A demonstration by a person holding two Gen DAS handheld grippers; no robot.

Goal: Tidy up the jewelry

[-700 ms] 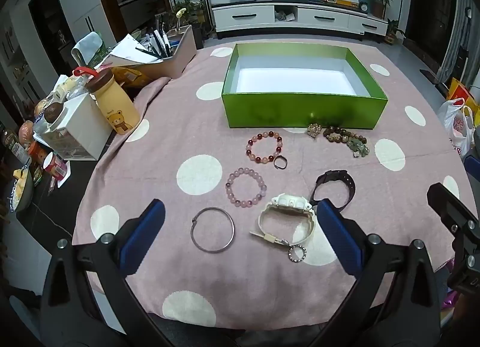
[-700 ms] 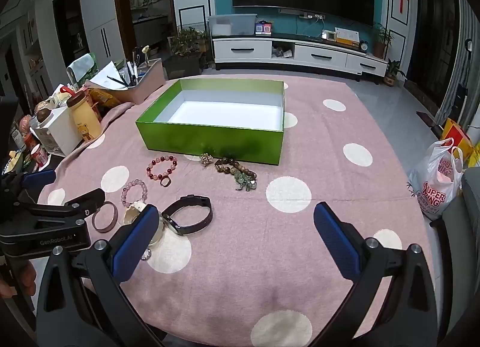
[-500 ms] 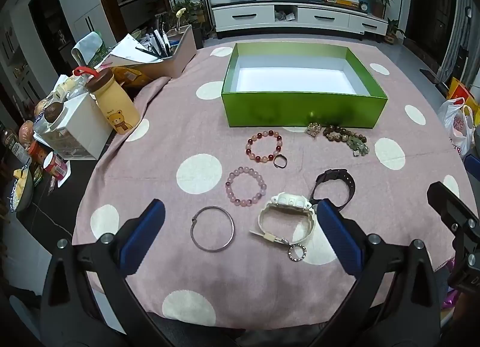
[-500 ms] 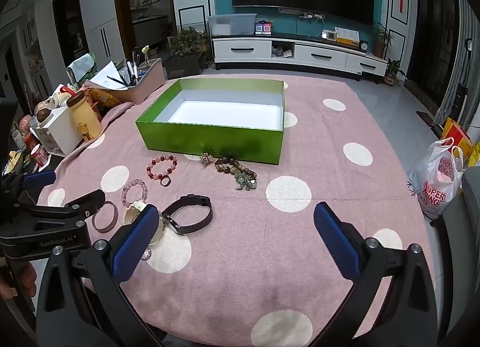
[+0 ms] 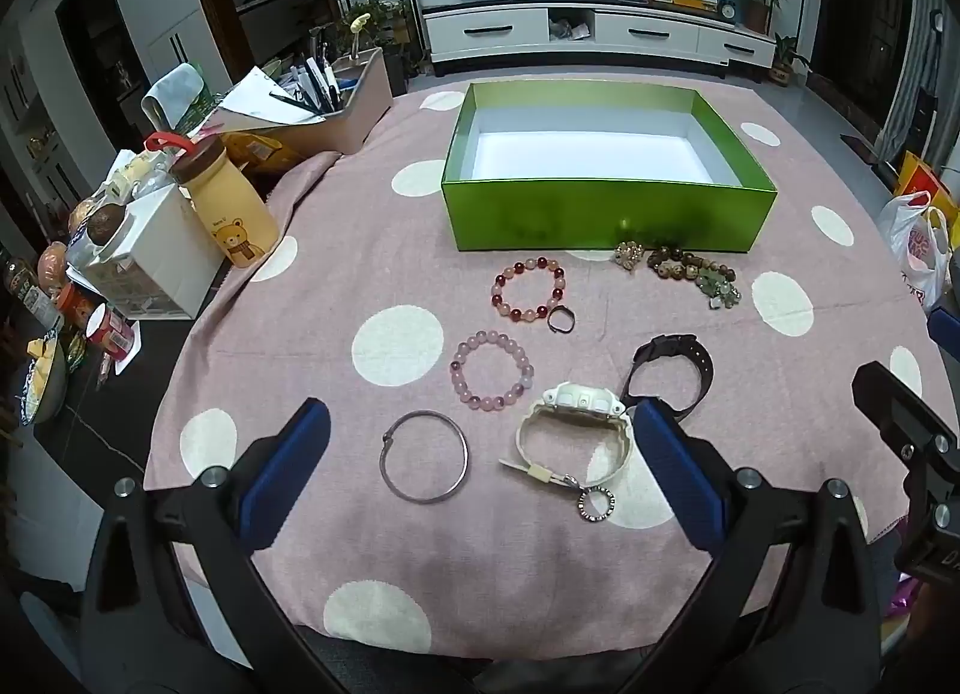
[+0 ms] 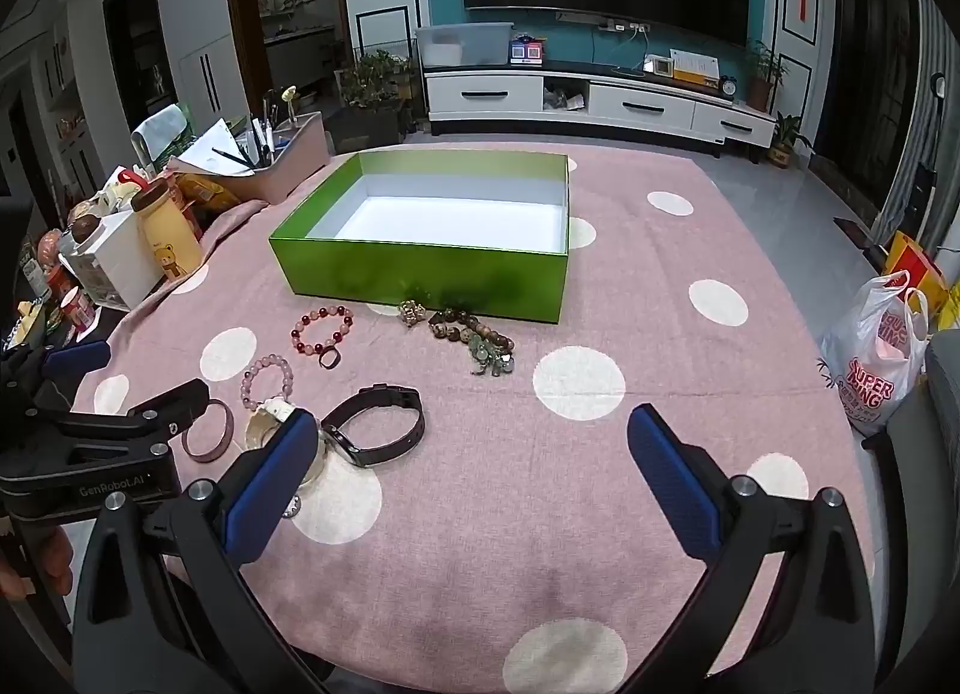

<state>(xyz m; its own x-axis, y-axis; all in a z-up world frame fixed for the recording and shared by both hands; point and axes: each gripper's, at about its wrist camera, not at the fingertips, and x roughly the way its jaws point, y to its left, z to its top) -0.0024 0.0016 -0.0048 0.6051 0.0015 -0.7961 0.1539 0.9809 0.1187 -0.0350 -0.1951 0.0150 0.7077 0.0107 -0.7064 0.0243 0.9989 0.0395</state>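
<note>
Between the spread blue pads of the left gripper [image 5: 480,469], a plain metal bangle [image 5: 425,465] and a white watch [image 5: 573,435] lie flat on the pink, white-dotted tablecloth [image 5: 384,280], the bangle nearer the left pad and the watch just beside the right one, with a small ring [image 5: 596,504] at the end of its strap. Both claws stand wide and hold nothing. Just ahead of the left gripper rests a pale pink bead bracelet [image 5: 492,370], and beyond it a red-and-pink bead bracelet [image 5: 529,289] with a small dark ring [image 5: 561,321] touching its near edge. A black band [image 5: 672,370] lies ahead of that gripper's right pad. The right gripper [image 6: 471,478] hovers over bare cloth, the black band just ahead of its left pad. Farther forward, a dark bead strand with green charms [image 6: 474,340] and a gold charm [image 6: 413,312] sit close against the front wall of the open green box [image 6: 420,280], whose white interior holds no jewelry.
</note>
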